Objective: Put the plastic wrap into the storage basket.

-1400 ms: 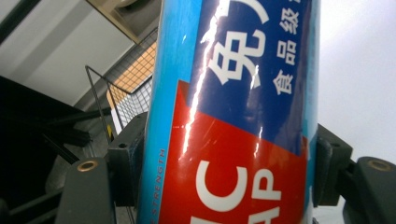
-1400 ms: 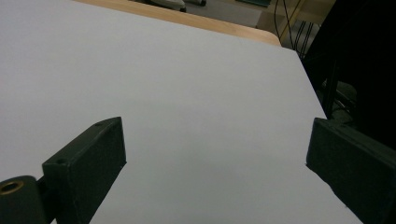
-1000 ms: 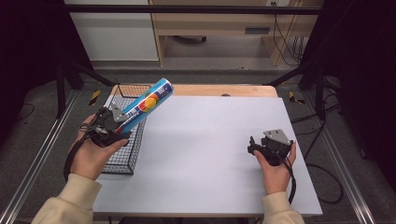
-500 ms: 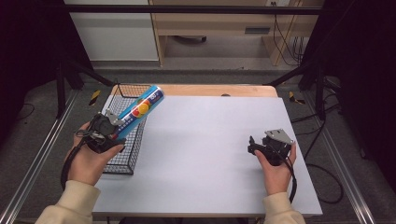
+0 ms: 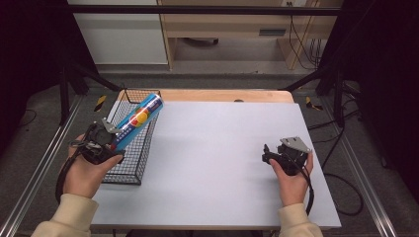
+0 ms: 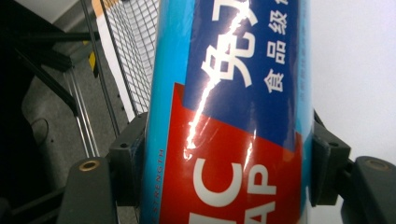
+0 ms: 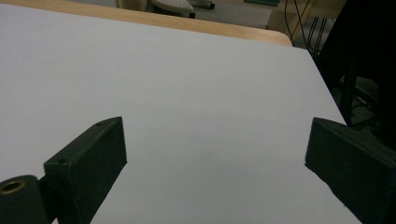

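While the blue tube point(image 5: 134, 121) is clamped in the left tongs point(image 5: 109, 139) above the wire basket point(image 5: 129, 163), its far end should be lowered between the walls before release. The right tongs point(image 5: 269, 154) are held open over the bare counter point(image 5: 217, 163).

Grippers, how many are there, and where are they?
2. The left gripper is above the wire basket at the table's left edge, shut on a blue tube. The right gripper is over the white table, jaws open.
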